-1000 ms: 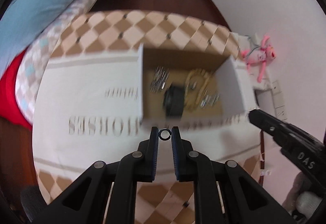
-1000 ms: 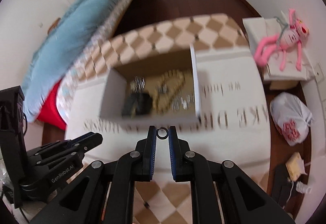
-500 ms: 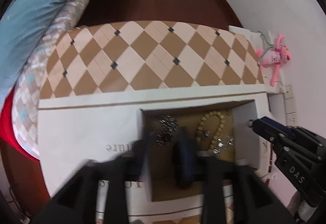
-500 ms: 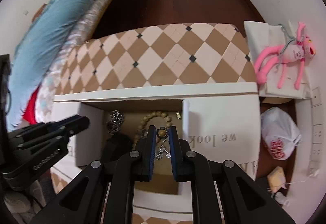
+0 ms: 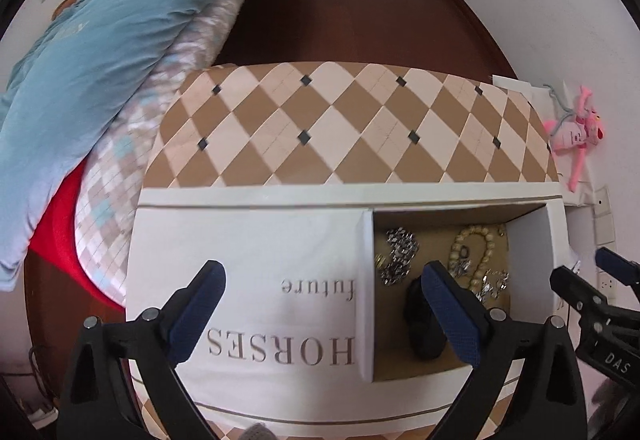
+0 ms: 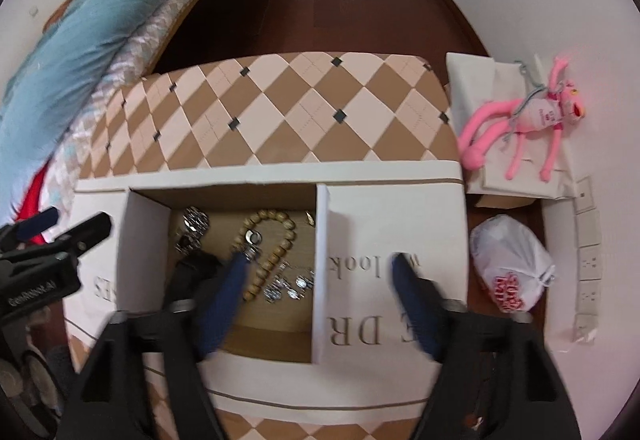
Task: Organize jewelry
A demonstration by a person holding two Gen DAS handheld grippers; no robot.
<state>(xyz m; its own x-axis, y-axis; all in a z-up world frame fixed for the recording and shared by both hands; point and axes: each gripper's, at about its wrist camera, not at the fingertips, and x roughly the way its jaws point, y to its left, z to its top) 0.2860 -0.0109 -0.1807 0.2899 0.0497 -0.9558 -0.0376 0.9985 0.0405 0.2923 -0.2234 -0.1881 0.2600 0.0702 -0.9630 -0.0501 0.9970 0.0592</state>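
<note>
A white cardboard box (image 5: 280, 240) with printed letters has an open brown compartment (image 6: 276, 328). In it lie a beaded bracelet (image 6: 276, 236), silver chain pieces (image 6: 194, 224), small silver earrings (image 6: 290, 286), a dark ring (image 6: 253, 238) inside the bead loop and a black pouch (image 5: 424, 320). My left gripper (image 5: 326, 312) is open and empty above the box's closed left part. My right gripper (image 6: 320, 300) is open and empty above the compartment's right wall. The bracelet (image 5: 476, 252) and ring (image 5: 464, 252) also show in the left wrist view.
The box rests on a tan and cream diamond-patterned surface (image 5: 352, 127). A bed with a blue quilt (image 5: 100, 51) lies to the left. A pink plush toy (image 6: 532, 123) and a white plastic bag (image 6: 512, 276) lie to the right by the wall.
Both grippers held small dark rings a second ago. They moved over the open compartment and opened wide; the rings are out of the jaws, and one lies inside the bead loop.
</note>
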